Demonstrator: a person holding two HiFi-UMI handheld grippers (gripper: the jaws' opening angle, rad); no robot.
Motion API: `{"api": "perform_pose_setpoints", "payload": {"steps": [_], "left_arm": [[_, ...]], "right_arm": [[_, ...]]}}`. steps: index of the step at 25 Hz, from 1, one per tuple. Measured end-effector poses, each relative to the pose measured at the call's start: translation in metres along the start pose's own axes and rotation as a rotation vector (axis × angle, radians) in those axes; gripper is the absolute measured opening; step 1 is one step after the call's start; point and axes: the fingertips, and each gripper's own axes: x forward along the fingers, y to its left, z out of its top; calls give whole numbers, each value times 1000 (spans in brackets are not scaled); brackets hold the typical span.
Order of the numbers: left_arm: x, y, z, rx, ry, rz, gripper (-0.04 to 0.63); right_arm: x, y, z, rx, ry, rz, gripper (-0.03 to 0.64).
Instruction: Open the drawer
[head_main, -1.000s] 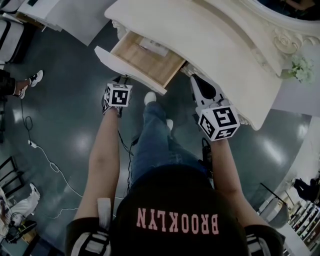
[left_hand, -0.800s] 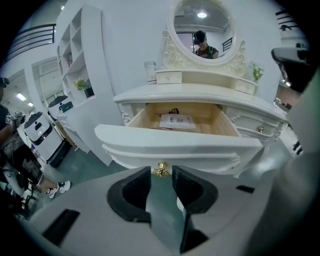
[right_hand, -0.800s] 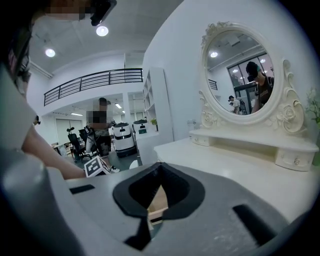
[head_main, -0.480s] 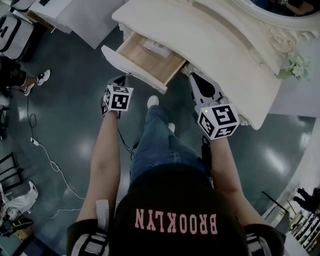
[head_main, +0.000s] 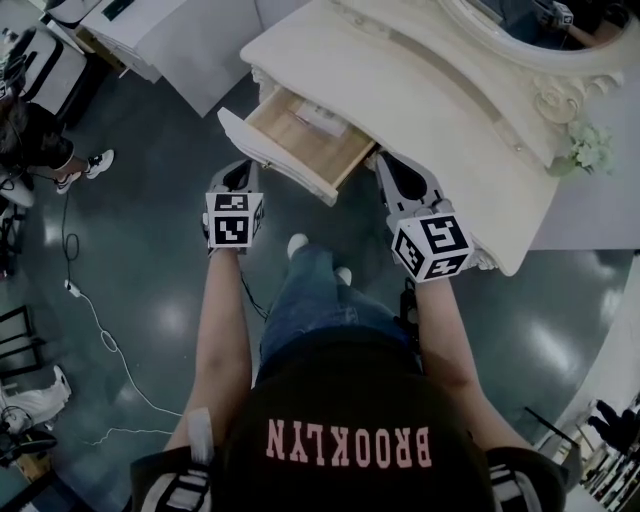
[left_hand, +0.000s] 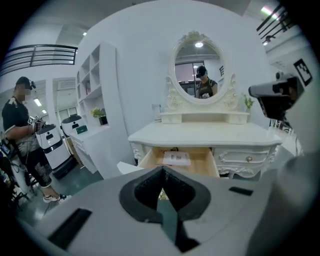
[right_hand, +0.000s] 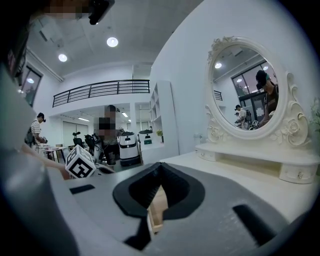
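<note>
The cream vanity table (head_main: 440, 95) has its left drawer (head_main: 305, 135) pulled out, showing a wooden inside with a paper (head_main: 320, 118) lying in it. My left gripper (head_main: 238, 170) hangs just short of the drawer's white front, shut with nothing in it. In the left gripper view its jaws (left_hand: 162, 171) meet tip to tip, and the open drawer (left_hand: 182, 160) shows beyond them. My right gripper (head_main: 386, 162) is at the drawer's right side by the table edge, its jaws (right_hand: 159, 166) together and empty, with the drawer's wood (right_hand: 157, 205) seen past them.
An oval mirror (left_hand: 199, 70) stands on the table top, with flowers (head_main: 590, 148) at its right end. A white cabinet (head_main: 190, 35) is left of the table. A cable (head_main: 100, 330) runs over the dark floor. Another person (left_hand: 20, 130) stands at the far left.
My left gripper has risen and drawn back from the drawer front. The right gripper has lifted a little. The drawer stays out as it was.
</note>
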Motion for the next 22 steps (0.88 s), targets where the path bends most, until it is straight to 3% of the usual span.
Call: {"api": "perform_pose_setpoints", "payload": {"steps": [11,22], "left_arm": [[-33,13,84,-52,-218,-4,5],[-65,22,188,-7,-412,-47,5]], "right_arm": [[14,-6,39,-53,-60,-41,-3],[17,-16,90,-82,-114,-129,-3]]}}
